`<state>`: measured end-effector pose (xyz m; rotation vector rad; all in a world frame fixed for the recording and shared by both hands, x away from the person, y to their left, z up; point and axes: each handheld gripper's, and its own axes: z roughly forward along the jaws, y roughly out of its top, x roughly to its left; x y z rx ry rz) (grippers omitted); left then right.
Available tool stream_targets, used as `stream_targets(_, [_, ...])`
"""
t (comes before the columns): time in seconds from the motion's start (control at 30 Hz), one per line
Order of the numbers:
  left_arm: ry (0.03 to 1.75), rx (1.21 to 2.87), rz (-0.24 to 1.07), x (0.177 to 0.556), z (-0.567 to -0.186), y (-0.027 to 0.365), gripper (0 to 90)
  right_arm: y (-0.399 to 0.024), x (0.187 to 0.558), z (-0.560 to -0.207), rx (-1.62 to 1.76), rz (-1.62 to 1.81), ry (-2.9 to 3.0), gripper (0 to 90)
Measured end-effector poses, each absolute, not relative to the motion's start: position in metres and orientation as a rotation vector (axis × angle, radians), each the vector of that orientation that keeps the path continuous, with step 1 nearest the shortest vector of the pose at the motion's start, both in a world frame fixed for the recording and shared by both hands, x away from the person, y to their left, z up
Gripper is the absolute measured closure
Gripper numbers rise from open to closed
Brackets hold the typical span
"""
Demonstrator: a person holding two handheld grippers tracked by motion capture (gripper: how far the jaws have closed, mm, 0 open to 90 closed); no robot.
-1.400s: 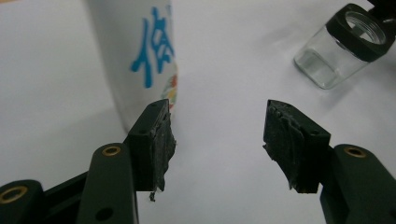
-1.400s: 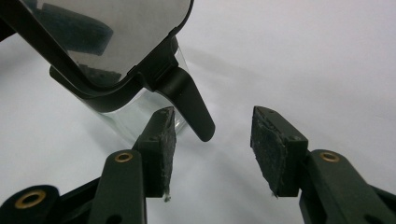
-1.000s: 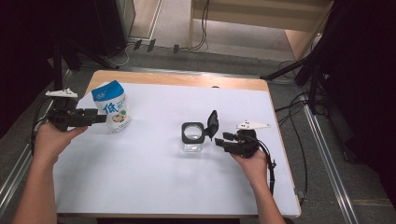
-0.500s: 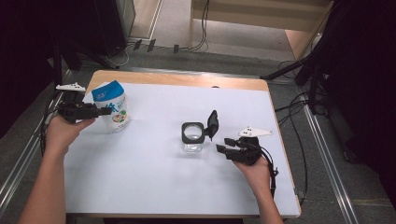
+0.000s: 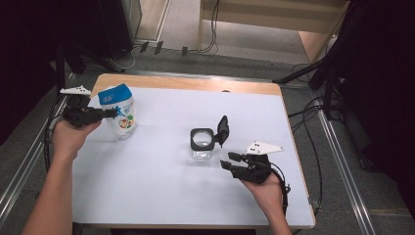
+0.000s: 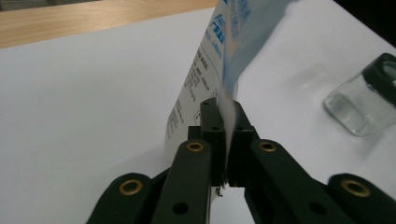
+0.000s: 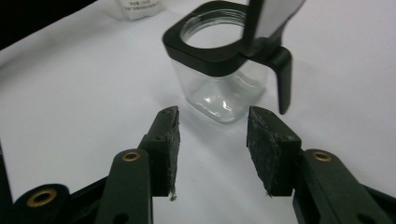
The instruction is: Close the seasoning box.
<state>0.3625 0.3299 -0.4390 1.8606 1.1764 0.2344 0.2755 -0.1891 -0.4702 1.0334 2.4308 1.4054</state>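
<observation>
Left gripper (image 6: 223,140): jaws pressed together on a thin side edge of the pouch (image 6: 224,51), almost no gap between the pads.
Pouch: blue and white stand-up bag, held at the table's far left corner (image 5: 119,115); it leans a little, and whether its base touches the white table (image 5: 161,196) cannot be told.
Writing on the pouch: small dark print in columns on the white panel and large blue characters above, all too blurred to read.
Right gripper (image 7: 212,140): jaws wide apart, holding nothing, pads clear of everything.
Jar (image 7: 224,70): clear glass with a black square collar and a raised flip lid, standing just beyond the right jaws, near mid-table (image 5: 203,144).
Jar label: none legible.
</observation>
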Motion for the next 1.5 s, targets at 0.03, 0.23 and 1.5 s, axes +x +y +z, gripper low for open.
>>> stream_targets(0.03, [1.176, 1.854, 0.231, 0.361, -0.437, 0.328, 90.0, -0.187, 0.274, -0.469, 1.029, 1.415, 2.435, 55.7])
stream_targets(0.23, [1.152, 1.849, 0.202, 0.355, -0.422, 0.324, 90.0, -0.176, 0.272, -0.47, 0.981, 1.458, 2.485, 57.3])
stream_targets(1.5, [0.963, 1.935, 0.084, 0.296, -0.377, 0.259, 90.0, -0.044, 0.29, -0.483, 0.804, 1.501, 2.675, 60.1])
